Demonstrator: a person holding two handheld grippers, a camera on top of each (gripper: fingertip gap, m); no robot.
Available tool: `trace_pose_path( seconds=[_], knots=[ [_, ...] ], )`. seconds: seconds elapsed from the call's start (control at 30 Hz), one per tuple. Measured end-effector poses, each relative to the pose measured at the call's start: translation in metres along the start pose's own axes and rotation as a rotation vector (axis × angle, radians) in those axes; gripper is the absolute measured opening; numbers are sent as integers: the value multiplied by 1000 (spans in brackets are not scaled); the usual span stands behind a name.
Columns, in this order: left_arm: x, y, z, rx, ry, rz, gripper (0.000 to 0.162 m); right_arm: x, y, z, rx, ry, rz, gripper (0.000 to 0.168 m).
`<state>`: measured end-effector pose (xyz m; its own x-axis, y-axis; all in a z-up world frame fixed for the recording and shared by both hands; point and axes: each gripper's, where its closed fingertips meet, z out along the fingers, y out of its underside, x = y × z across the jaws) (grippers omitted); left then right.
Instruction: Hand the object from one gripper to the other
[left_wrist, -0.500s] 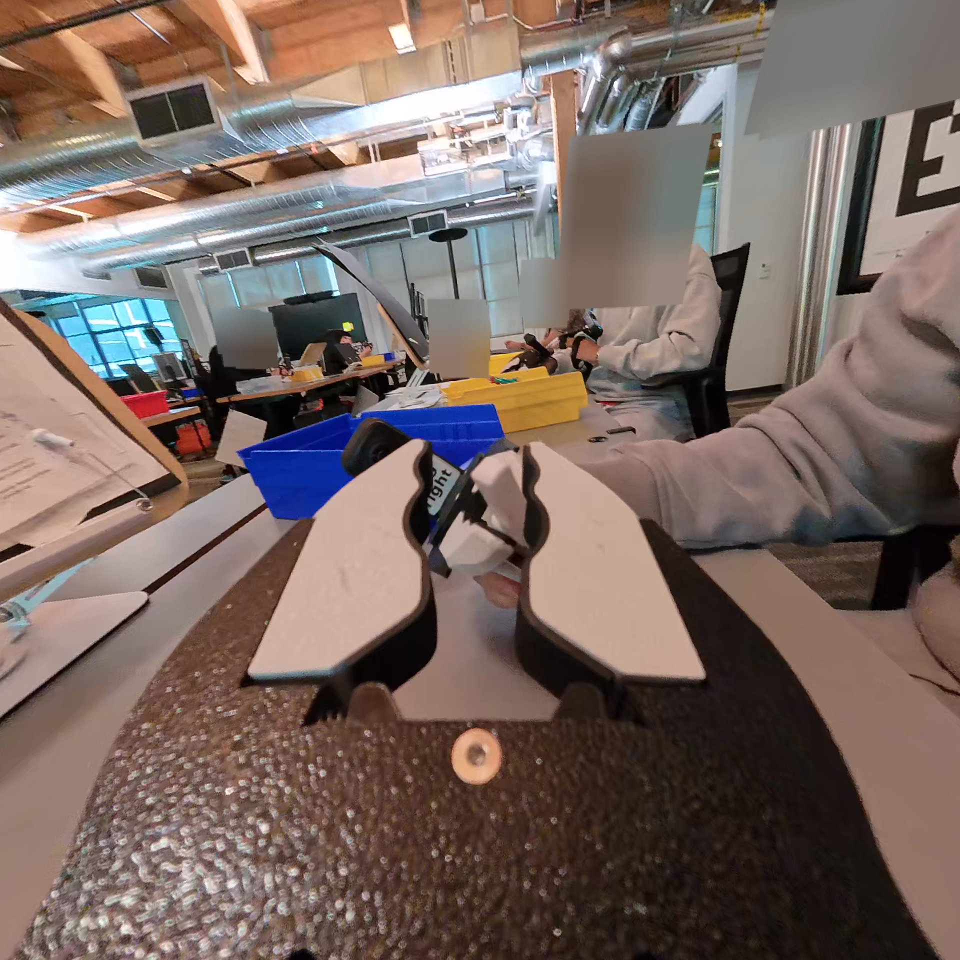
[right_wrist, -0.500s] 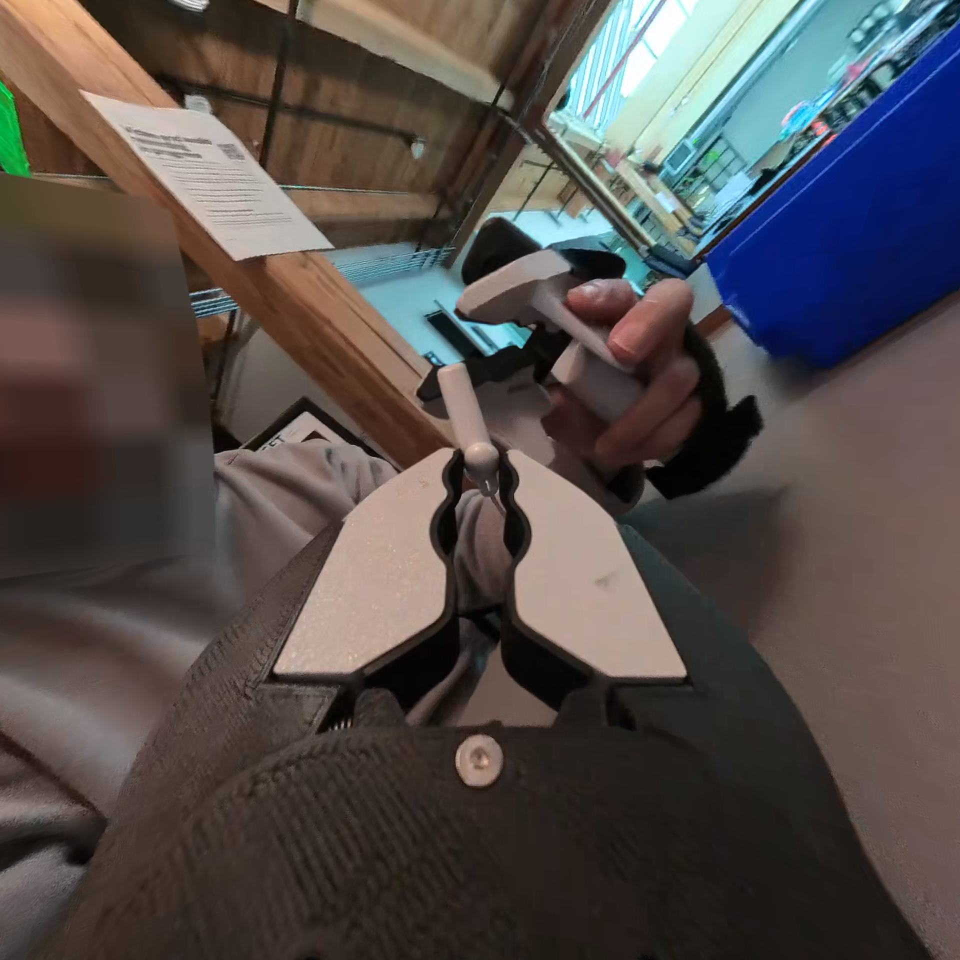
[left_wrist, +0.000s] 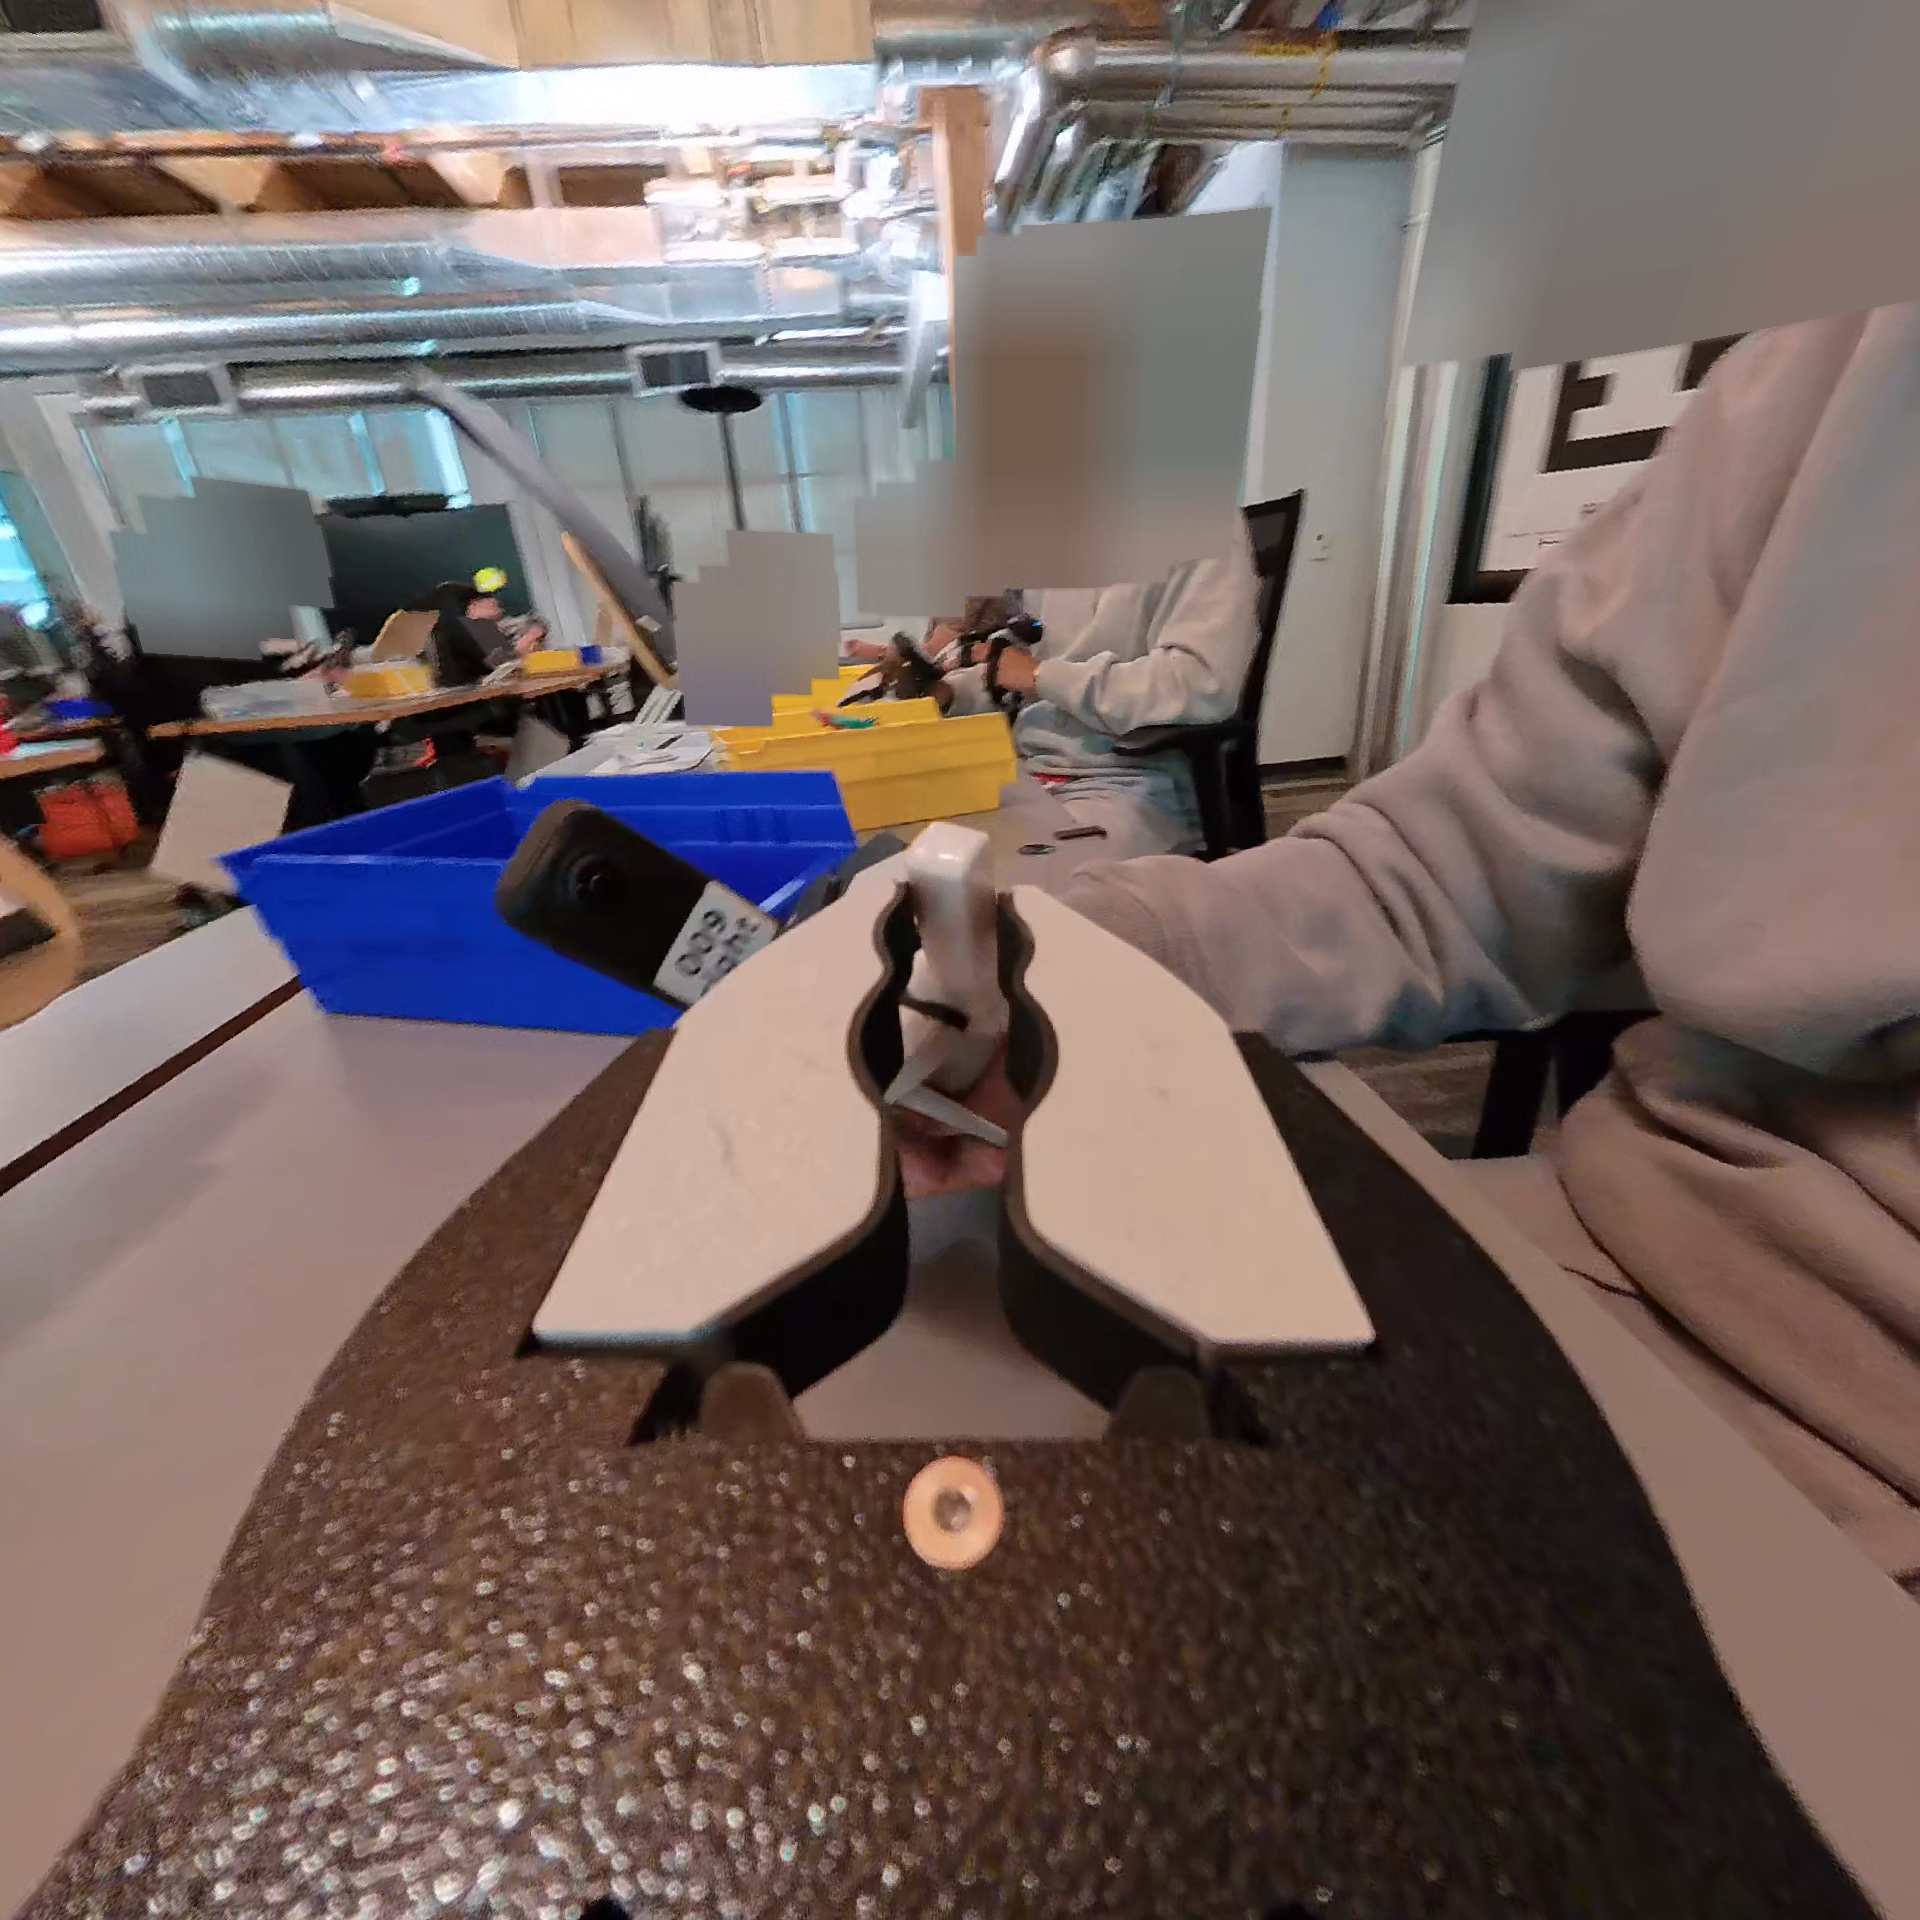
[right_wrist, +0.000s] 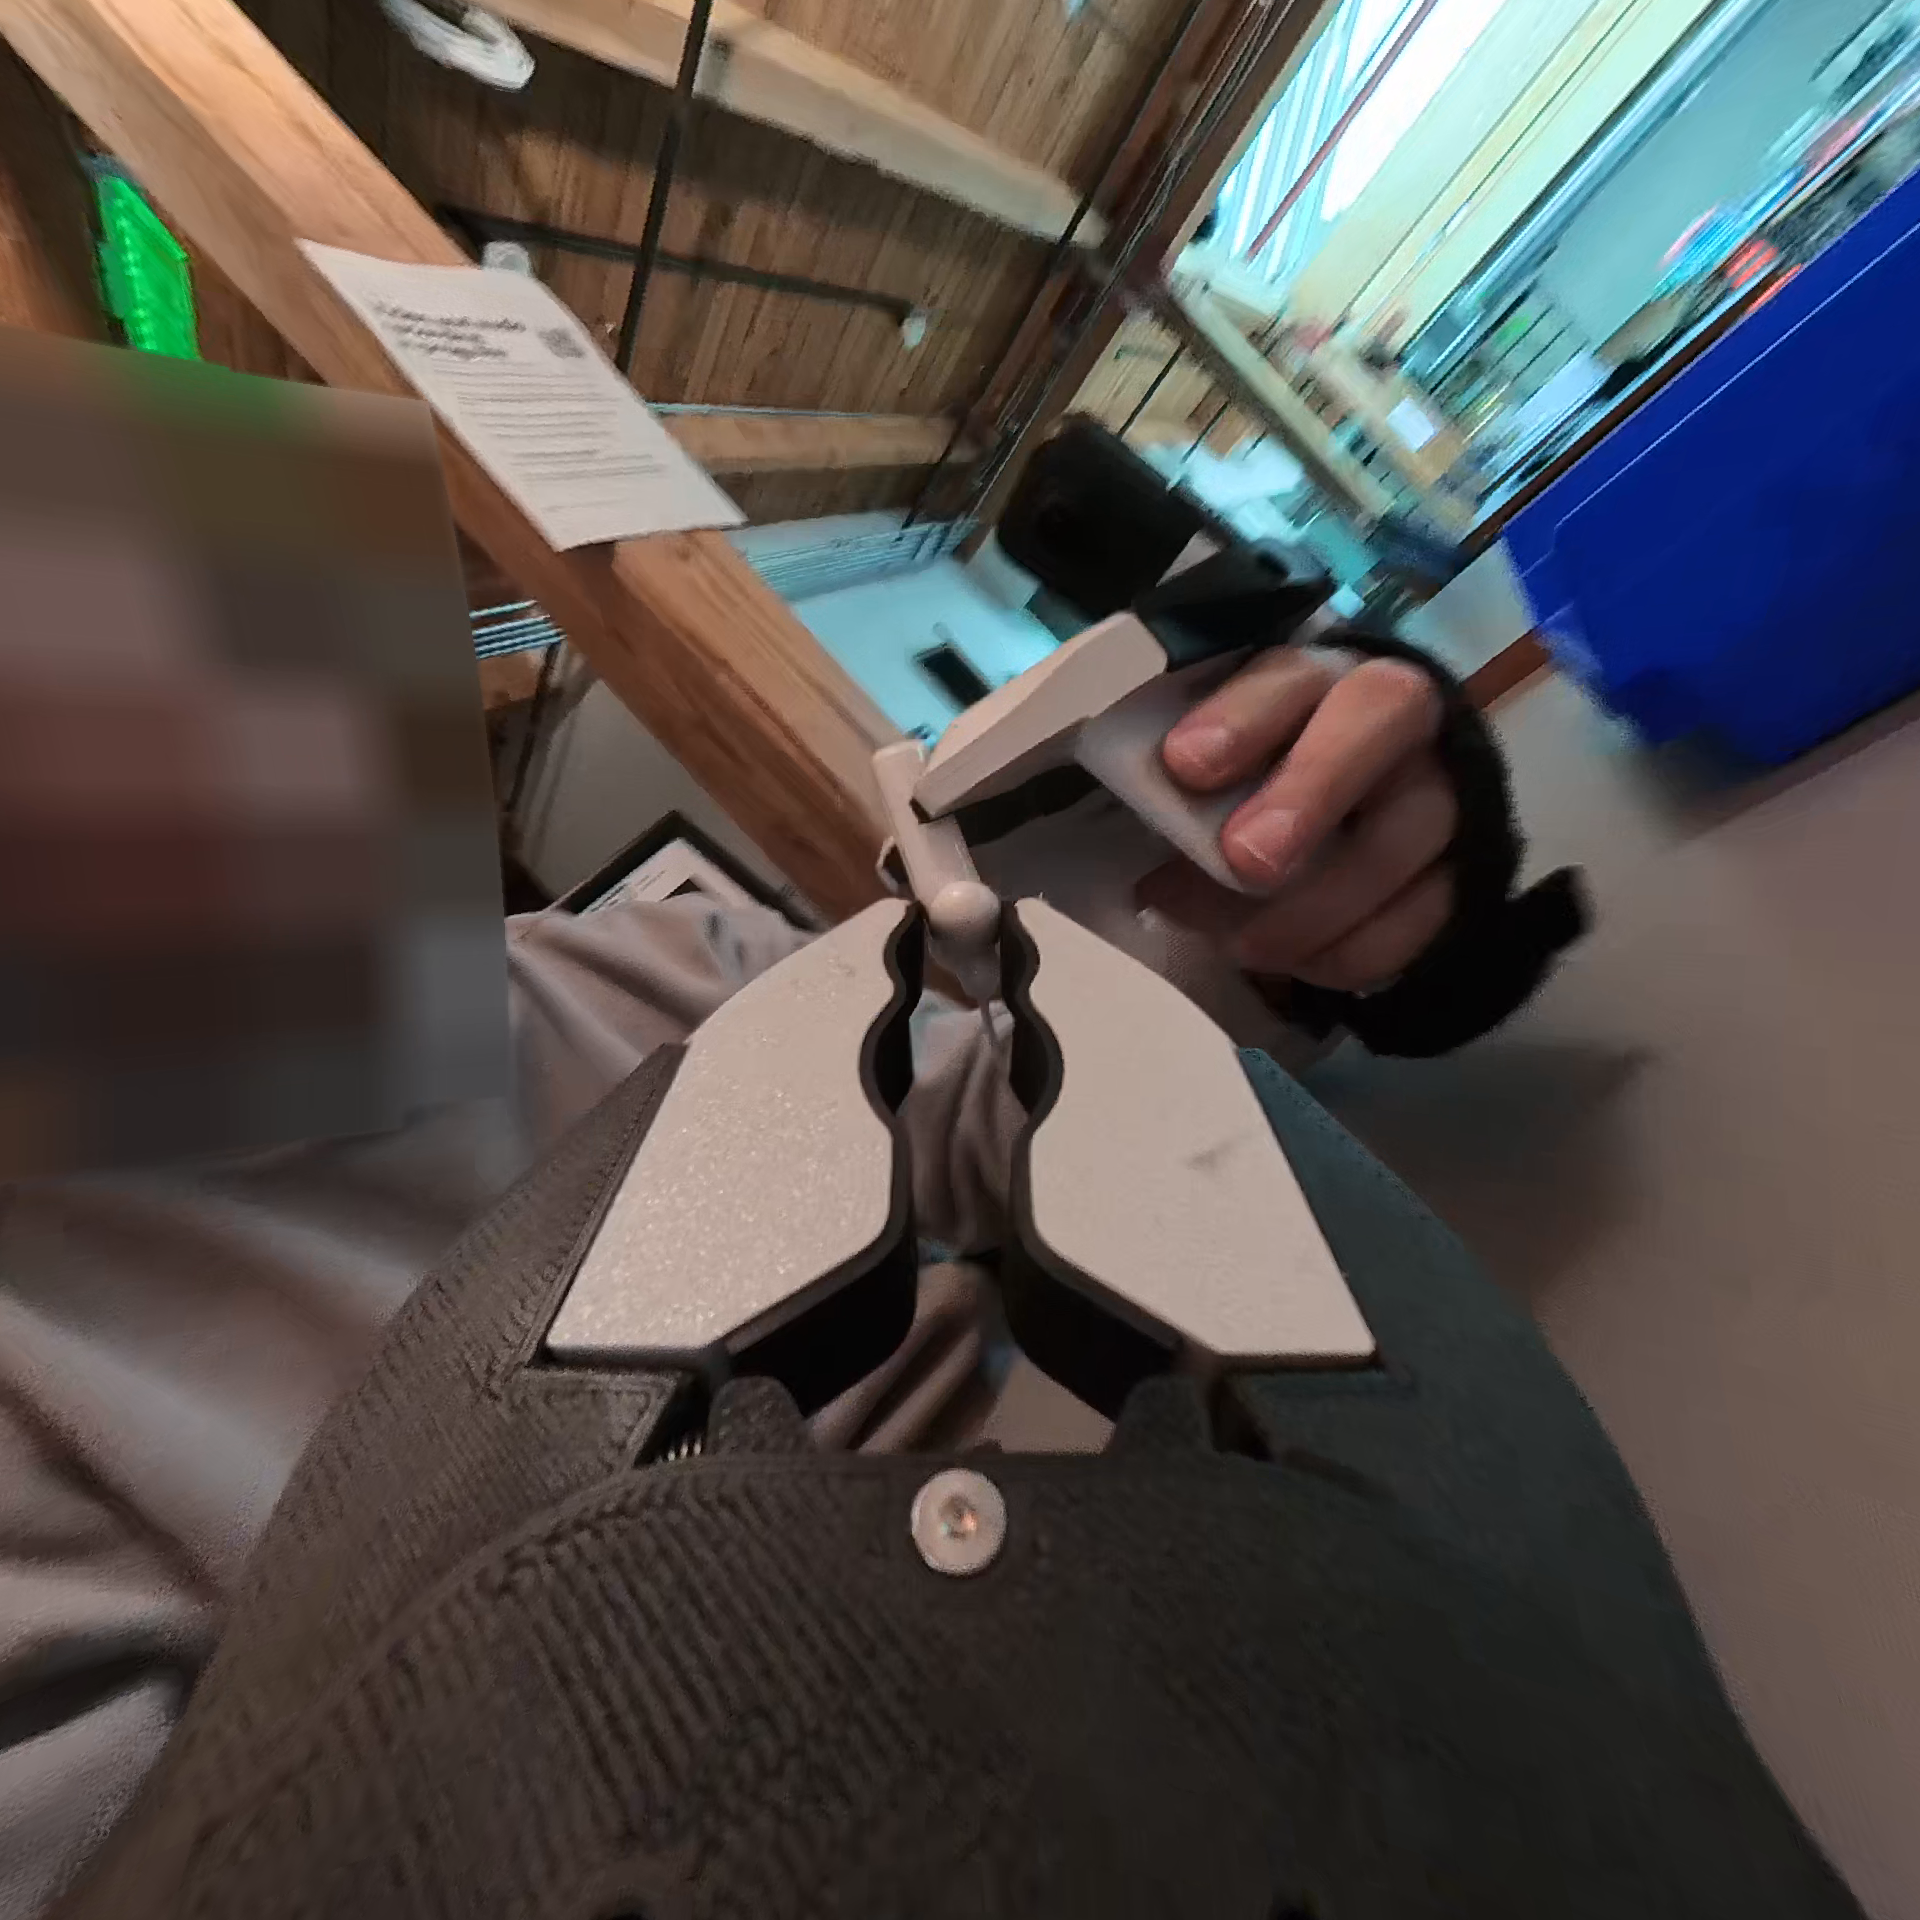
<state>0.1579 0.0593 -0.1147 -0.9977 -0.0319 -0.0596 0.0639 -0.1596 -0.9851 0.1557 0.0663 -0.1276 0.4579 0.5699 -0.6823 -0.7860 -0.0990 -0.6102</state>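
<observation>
The right gripper (right_wrist: 961, 933) is clamped on a small pale-grey plastic peg with a round bulb (right_wrist: 932, 844). The peg's stem sticks out toward 11 o'clock. There the left gripper (left_wrist: 956, 920), jaws narrow, meets the stem's far end, though I cannot tell whether it grips. The handover looks about midway: a firm left grasp and the right's release are left to do. A white sticker (left_wrist: 717, 948) on the right gripper's camera and a printed sheet (right_wrist: 520, 405) at 10 o'clock bear writing.
</observation>
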Motion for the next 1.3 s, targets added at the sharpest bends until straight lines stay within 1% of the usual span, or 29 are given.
trace_pose_path(
  seconds=[0.07,0.1,0.17,0.23,0.27,0.33,0.4,0.5,0.57,0.67,0.73,0.8,0.87,0.93,1.0,1.07,1.2,1.23,1.3],
  knots=[
    [-17,2,-4,-32,-108,-10,14,14,-13,-7,66,148,-134,19],
    [-26,3,-6,-40,-165,-17,14,23,-19,-11,80,251,-242,27],
    [-41,2,-12,-35,-265,-47,14,34,-28,-19,66,458,-500,51],
    [-51,2,-16,-34,-329,-80,14,38,-32,-24,12,617,-762,51],
    [-53,4,-17,-40,-347,-89,14,38,-33,-24,-6,670,-865,51],
    [-57,8,-16,-66,-373,-100,14,35,-33,-19,-21,689,-970,48],
    [-54,12,-12,-91,-359,-101,14,36,-35,-18,8,704,-966,45],
    [-52,17,-8,-130,-356,-74,14,40,-32,-18,-4,679,-913,38],
    [-51,18,-6,-135,-356,-62,14,46,-26,-20,-64,694,-918,29],
    [-52,19,-5,-144,-364,-53,14,51,-27,-23,-97,752,-974,24],
    [-50,18,-5,-137,-351,-47,14,49,-27,-22,-117,743,-974,24],
    [-42,16,-4,-120,-292,-41,14,43,-20,-16,-143,653,-897,24],
    [-30,11,-2,-76,-203,-53,15,32,-10,-8,-143,505,-778,24],
    [-20,9,-1,-54,-128,-79,30,18,-6,-1,-108,355,-634,24],
    [-13,8,0,-43,-67,-93,33,9,-3,2,-88,246,-510,24],
    [-9,5,-1,-12,-38,-89,32,6,3,3,-108,192,-432,24],
    [-3,4,0,-7,2,-100,31,9,19,8,-207,192,-425,24],
    [-1,4,1,-9,16,-96,29,10,21,9,-215,195,-427,24],
    [4,2,1,2,48,-87,15,9,20,10,-200,184,-413,24]
  ],
)
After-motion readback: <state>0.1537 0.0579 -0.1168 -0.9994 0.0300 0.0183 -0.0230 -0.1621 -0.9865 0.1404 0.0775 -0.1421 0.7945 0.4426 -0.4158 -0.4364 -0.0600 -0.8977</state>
